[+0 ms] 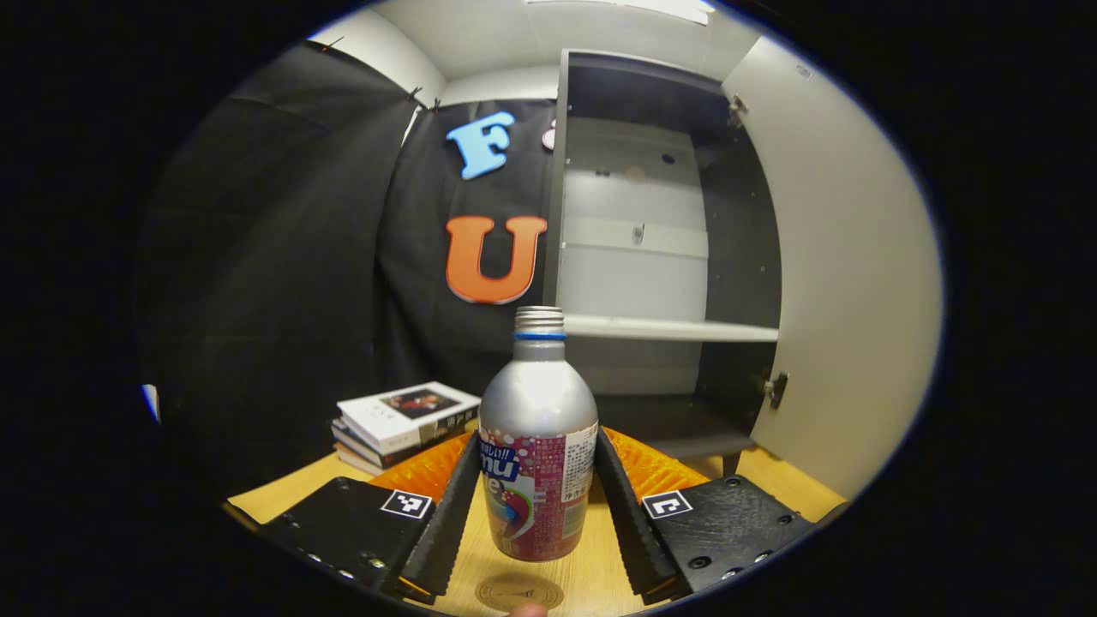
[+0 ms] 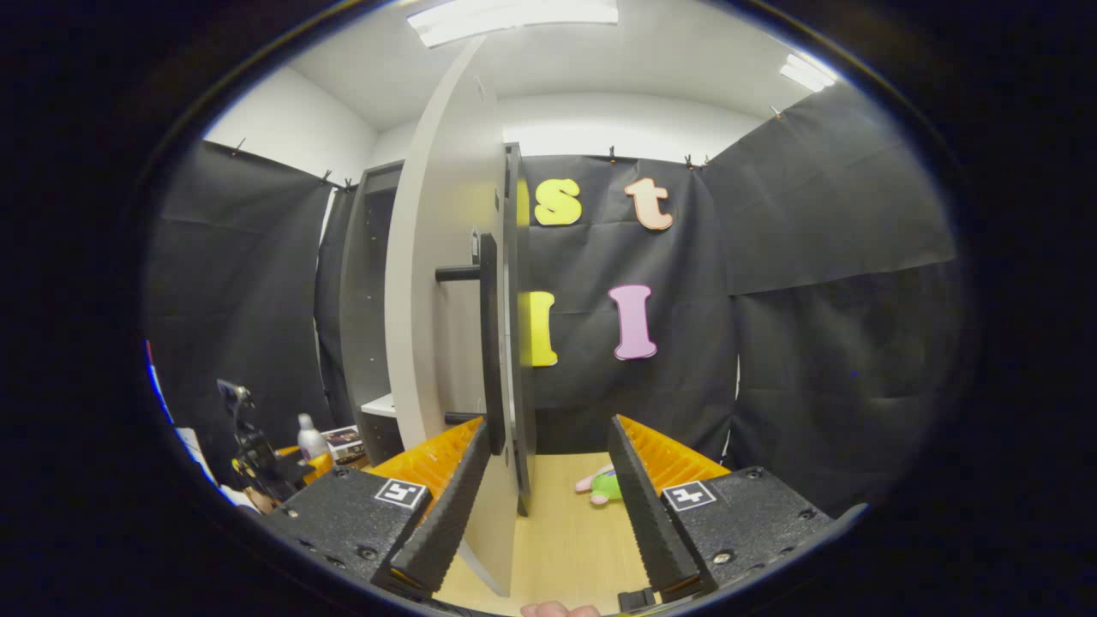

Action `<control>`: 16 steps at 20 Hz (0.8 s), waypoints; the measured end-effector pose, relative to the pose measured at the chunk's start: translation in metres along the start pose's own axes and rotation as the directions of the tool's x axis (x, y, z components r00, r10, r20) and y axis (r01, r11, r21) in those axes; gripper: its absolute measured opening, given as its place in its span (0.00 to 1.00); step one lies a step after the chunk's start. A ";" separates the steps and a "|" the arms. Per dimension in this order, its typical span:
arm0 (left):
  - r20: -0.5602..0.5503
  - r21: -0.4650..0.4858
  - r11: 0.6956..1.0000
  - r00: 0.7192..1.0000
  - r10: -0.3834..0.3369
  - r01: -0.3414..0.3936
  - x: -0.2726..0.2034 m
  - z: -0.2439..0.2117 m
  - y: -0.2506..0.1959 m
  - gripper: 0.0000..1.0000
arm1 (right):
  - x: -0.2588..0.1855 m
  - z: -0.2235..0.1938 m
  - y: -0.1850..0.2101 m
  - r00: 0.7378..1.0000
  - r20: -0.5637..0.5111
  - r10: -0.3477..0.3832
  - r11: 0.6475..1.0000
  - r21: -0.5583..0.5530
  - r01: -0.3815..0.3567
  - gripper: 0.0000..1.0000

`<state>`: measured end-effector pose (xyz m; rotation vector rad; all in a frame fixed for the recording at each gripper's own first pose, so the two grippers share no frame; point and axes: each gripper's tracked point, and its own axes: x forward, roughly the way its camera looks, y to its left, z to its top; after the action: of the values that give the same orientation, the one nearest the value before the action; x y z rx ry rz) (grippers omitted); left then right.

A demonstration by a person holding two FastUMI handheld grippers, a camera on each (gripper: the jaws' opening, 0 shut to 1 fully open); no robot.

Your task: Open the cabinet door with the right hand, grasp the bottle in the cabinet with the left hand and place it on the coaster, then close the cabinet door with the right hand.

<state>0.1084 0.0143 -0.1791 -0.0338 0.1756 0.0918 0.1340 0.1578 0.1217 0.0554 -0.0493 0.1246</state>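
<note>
The aluminium bottle (image 1: 538,446) is clamped at its labelled body by the left claw (image 1: 536,501), held out of the cabinet (image 1: 660,257) and above the coaster (image 1: 519,591) on the tabletop (image 1: 591,574). It is judged light, smooth and dentable, so a moderate mid-body grip suits. The right claw (image 2: 548,506) stands apart, straddling the open door (image 2: 446,283) edge beside its handle (image 2: 487,334).

Both gripper views, low over the table (image 1: 591,574), share the cabinet (image 1: 651,257).

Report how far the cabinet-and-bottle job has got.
Done: the cabinet door stands wide open and the bottle is out of the cabinet. In hand: the left gripper holds the bottle upright between its jaws, above the coaster. Left: releasing it, then closing the door; the right gripper is open at the door's edge.
</note>
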 end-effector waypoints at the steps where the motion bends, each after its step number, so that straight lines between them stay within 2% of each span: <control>1: -0.024 -0.010 1.000 1.000 0.010 -0.010 0.000 -0.016 0.000 0.74 | -0.001 -0.001 0.000 1.000 -0.009 -0.002 1.000 0.001 0.002 0.86; 3: -0.037 -0.021 1.000 0.999 0.014 -0.015 0.002 -0.039 0.000 0.74 | -0.001 0.000 0.000 1.000 -0.017 -0.010 1.000 -0.007 0.010 0.86; 5: -0.028 0.002 1.000 1.000 0.010 -0.010 0.005 -0.057 -0.003 0.74 | -0.005 0.000 0.000 1.000 -0.017 -0.018 1.000 -0.009 0.017 0.86; 8: -0.014 0.047 0.998 0.999 0.041 -0.041 0.003 -0.077 0.003 0.74 | -0.009 -0.003 -0.002 0.999 -0.038 -0.032 0.999 0.003 0.032 0.86; 12: -0.011 0.081 0.994 0.997 0.075 -0.073 0.000 -0.098 0.010 0.74 | -0.010 0.002 -0.013 0.995 -0.045 -0.088 0.996 -0.006 0.088 0.86; 16: 0.002 0.035 0.996 0.997 0.081 -0.081 -0.007 -0.102 0.012 0.74 | -0.012 0.010 -0.018 0.993 -0.034 -0.115 0.993 -0.002 0.115 0.86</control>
<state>0.0831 0.0214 -0.2788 0.0085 0.1779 0.1692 0.1239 0.1374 0.1301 0.0555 -0.0121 0.0103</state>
